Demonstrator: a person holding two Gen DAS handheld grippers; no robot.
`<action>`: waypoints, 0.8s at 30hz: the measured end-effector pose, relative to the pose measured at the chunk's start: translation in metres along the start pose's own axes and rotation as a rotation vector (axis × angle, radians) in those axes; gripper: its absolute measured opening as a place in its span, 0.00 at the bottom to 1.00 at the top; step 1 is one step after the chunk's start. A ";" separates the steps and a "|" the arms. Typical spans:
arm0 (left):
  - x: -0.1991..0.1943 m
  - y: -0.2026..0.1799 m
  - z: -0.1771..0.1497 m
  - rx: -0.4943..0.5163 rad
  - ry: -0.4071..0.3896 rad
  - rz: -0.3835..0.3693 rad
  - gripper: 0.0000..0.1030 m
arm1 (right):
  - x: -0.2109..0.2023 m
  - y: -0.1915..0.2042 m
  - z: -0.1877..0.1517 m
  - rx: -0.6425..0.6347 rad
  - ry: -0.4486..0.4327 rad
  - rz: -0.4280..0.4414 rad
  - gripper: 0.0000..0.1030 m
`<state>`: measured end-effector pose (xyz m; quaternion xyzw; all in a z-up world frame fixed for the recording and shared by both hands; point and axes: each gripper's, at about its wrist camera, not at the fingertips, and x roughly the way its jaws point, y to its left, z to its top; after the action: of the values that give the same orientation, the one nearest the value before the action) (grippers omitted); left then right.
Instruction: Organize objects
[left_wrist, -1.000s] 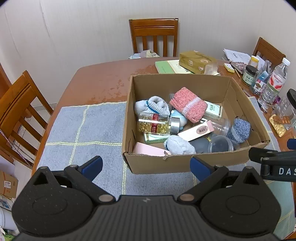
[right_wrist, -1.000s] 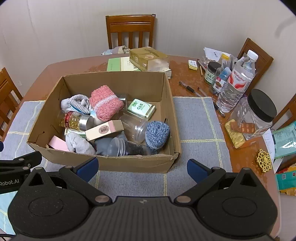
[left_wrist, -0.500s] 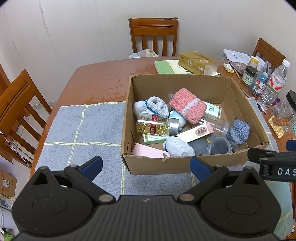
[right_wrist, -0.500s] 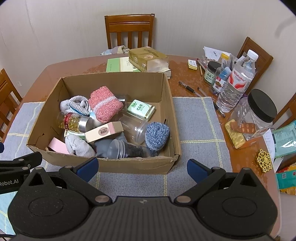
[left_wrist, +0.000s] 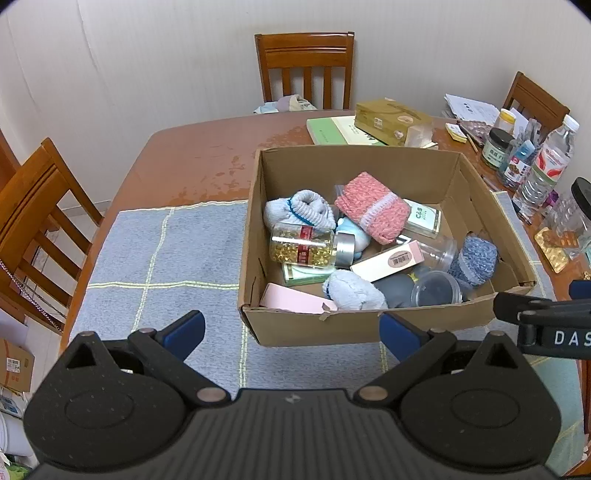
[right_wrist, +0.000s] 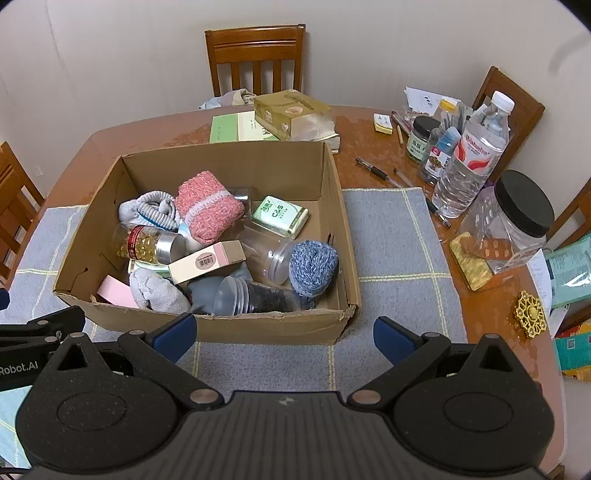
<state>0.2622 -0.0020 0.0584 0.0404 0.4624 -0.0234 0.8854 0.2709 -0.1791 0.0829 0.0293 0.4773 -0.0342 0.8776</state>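
Observation:
A cardboard box stands on a blue-grey mat on a brown table. Inside lie a pink knitted sock roll, a bottle of golden capsules, grey sock rolls, a blue knitted roll, a pink-and-white carton, a green-white pack and clear plastic jars. My left gripper and right gripper both hover open, nothing between the fingers, just short of the box's near wall.
To the right of the box stand a water bottle, a black-lidded clear jar, small jars, pens and blister packs. A gold carton and a green book lie behind the box. Wooden chairs surround the table.
Both views have drifted slightly; the box sits a little further left in the left wrist view. Both grippers stay open and nothing in the box has moved.

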 end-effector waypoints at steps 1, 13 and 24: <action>0.000 0.000 0.000 0.000 0.000 -0.001 0.98 | 0.000 0.000 0.000 0.002 0.002 0.000 1.00; 0.000 -0.001 0.001 -0.002 0.005 0.005 0.98 | 0.000 0.000 0.001 -0.002 0.000 0.004 1.00; 0.002 -0.004 0.002 -0.009 0.014 0.011 0.98 | 0.001 -0.002 0.001 -0.001 0.004 0.003 1.00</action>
<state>0.2647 -0.0058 0.0573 0.0392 0.4685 -0.0161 0.8825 0.2720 -0.1807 0.0828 0.0295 0.4790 -0.0327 0.8767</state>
